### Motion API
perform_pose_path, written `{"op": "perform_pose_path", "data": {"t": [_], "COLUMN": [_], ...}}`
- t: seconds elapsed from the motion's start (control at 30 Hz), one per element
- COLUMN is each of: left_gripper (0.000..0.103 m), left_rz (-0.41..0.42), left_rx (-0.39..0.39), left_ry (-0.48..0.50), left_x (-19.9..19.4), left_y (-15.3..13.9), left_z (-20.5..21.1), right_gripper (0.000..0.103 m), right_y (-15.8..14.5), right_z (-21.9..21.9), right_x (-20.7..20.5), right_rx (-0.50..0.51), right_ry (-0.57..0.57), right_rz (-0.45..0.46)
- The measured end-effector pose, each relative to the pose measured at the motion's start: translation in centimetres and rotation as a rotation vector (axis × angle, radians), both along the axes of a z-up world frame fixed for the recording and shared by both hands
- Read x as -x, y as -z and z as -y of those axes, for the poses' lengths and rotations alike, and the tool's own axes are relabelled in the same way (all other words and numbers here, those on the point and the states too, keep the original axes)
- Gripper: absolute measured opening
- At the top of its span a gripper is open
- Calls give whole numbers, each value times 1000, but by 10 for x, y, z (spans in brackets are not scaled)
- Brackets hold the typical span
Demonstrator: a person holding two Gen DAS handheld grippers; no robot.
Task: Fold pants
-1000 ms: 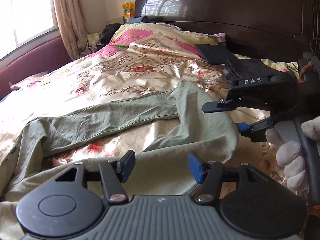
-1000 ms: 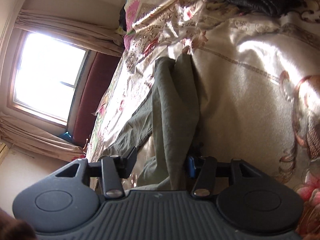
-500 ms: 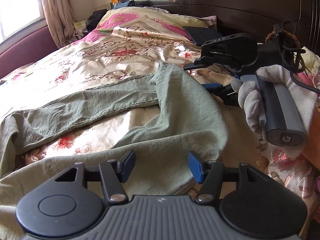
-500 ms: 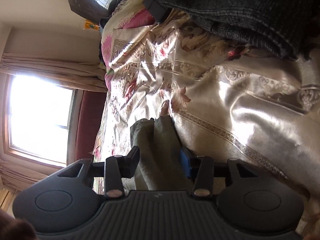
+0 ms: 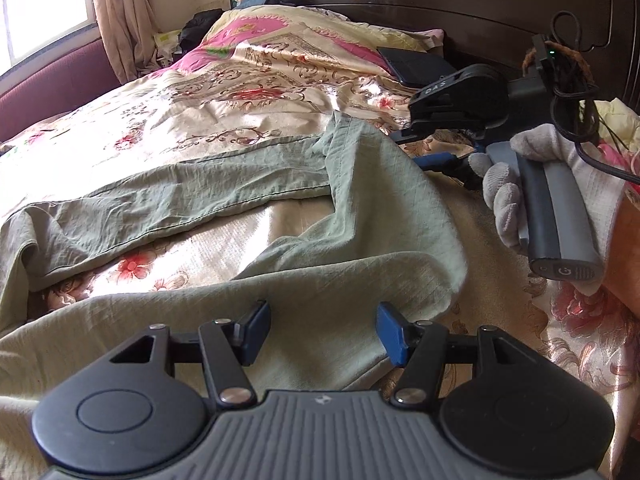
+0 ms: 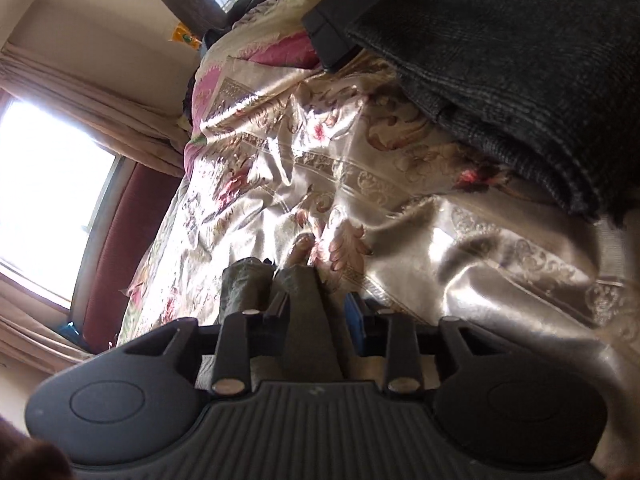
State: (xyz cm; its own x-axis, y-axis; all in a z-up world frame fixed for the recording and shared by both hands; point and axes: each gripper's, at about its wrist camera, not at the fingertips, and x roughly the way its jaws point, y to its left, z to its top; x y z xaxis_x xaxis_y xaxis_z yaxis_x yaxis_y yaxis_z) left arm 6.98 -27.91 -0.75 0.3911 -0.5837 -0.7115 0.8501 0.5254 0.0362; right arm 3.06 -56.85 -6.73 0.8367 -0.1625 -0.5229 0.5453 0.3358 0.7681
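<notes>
Olive-green pants (image 5: 224,196) lie spread on the floral bedspread (image 5: 192,112), one leg running left and the other coming toward me. My left gripper (image 5: 320,332) is open and empty just above the near leg's cloth. My right gripper (image 6: 316,312) is turned on its side and shut on the pants' edge (image 6: 304,320), near the point where the legs meet. In the left wrist view it (image 5: 436,148) sits at the right edge of the pants, held by a white-gloved hand (image 5: 508,184).
A dark wooden headboard (image 5: 440,4) stands at the back. A folded dark garment (image 6: 520,72) and a flat black item (image 5: 416,64) lie near the pillows. A window and curtain (image 5: 116,12) are at the left, with a maroon bench (image 5: 52,84) below.
My right gripper has moved forward along the pants toward the headboard and its jaws have closed on the cloth. My left gripper has stayed open over the near leg.
</notes>
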Motion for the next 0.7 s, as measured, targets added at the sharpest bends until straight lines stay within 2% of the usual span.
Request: {"op": "perform_pose_path", "data": {"t": [0.07, 0.13, 0.17, 0.2, 0.3, 0.43, 0.5, 0.57, 0.6, 0.67, 0.7], "left_gripper": [72, 72, 72, 72, 72, 72, 73, 73, 73, 73, 73], "left_rz": [-6, -5, -3, -3, -5, -1, -8, -10, -13, -27, -35], "left_rx": [0, -9, -16, -20, -13, 29, 40, 33, 26, 1, -8], "left_ry": [-6, -8, -10, -13, -18, -11, -4, 8, 16, 23, 28], "left_x": [-1, -1, -1, -1, 0, 6, 9, 14, 16, 19, 22], "left_y": [0, 1, 0, 0, -5, -14, -15, -13, -10, -4, -3], "left_z": [0, 0, -1, -2, -5, -7, -2, 5, 8, 13, 12], "right_gripper": [34, 30, 14, 4, 3, 3, 3, 3, 3, 4, 6], "right_y": [2, -1, -3, -4, -9, -48, -77, -91, -92, -84, -77], "right_z": [-1, -6, -7, -6, -1, -4, -3, -2, -1, 2, 2], "right_x": [-13, -26, -29, -28, -5, 50, 85, 110, 116, 120, 118], "right_rx": [0, 60, 72, 60, -19, 52, 128, 186, 199, 224, 244], "right_ry": [-52, -76, -71, -54, -10, 47, 110, 162, 165, 159, 151], "right_rz": [-13, -58, -81, -91, -22, 59, 73, 32, -17, -157, -255]}}
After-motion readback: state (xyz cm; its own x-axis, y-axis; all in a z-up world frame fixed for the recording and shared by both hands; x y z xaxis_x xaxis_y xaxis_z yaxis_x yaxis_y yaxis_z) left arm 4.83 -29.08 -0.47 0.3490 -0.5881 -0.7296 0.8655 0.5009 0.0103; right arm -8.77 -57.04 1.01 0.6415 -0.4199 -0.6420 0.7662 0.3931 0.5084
